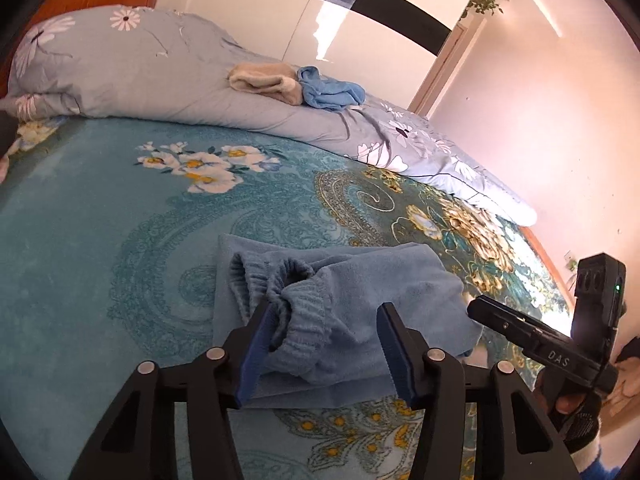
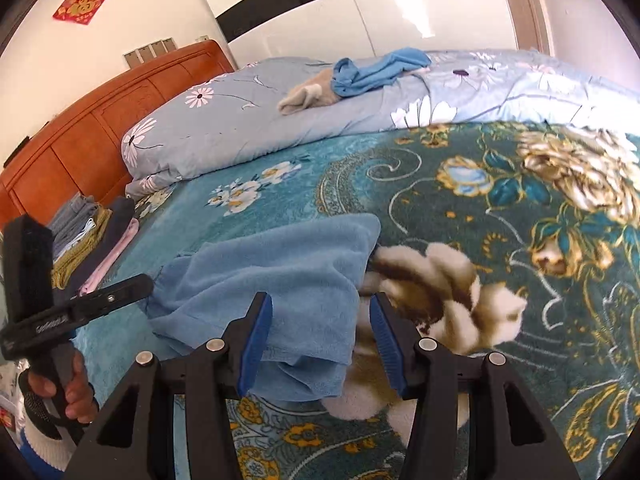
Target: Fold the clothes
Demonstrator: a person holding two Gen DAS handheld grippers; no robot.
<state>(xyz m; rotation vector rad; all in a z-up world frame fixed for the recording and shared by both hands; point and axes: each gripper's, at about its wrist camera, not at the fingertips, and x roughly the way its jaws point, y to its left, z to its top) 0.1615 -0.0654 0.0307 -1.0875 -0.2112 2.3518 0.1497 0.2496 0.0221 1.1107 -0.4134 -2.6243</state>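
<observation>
Folded stack (image 2: 86, 236) done at far left by headboard. Blue pants (image 1: 340, 312) lying half-folded on bed (image 1: 100, 240), left gripper (image 1: 320, 344) and right gripper (image 2: 320, 340) jaws both spread, gripping nothing. Fluffy garment (image 2: 448, 300), beige piece (image 1: 266, 80), blue piece (image 1: 332, 90) unfolded.

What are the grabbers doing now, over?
Left gripper open over blue fleece garment. Right gripper open at its far edge. Fuzzy brown-and-white garment crowds that side.
</observation>
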